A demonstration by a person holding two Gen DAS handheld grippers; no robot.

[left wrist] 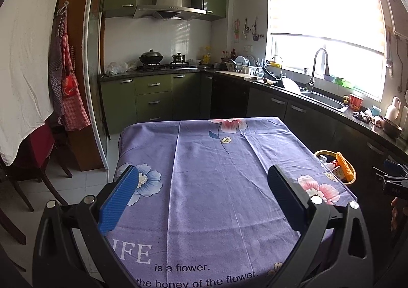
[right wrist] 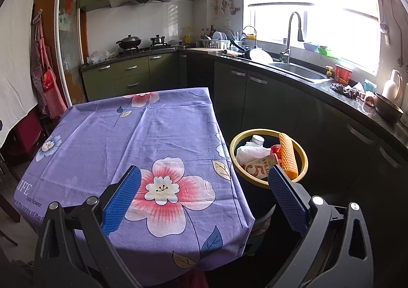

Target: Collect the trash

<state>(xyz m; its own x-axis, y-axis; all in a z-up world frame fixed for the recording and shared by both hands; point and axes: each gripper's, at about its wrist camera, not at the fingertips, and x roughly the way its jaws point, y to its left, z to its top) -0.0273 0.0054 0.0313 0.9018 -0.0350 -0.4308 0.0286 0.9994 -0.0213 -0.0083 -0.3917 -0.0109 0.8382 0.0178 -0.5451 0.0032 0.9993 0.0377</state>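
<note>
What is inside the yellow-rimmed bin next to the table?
The bin holds an orange ribbed piece, a milk carton, crumpled white paper, a white bottle cap and something red. Whatever lies underneath is covered.

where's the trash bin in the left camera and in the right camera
Left wrist: bin at the right edge, mostly hidden behind the table's corner.
Right wrist: bin right of centre, beside the table, fully open to view, trash inside.
Shared landmark: the orange sponge leaning in it.

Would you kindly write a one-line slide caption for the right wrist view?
Open right gripper above the floral tablecloth, beside a yellow-rimmed bin holding trash.
</note>
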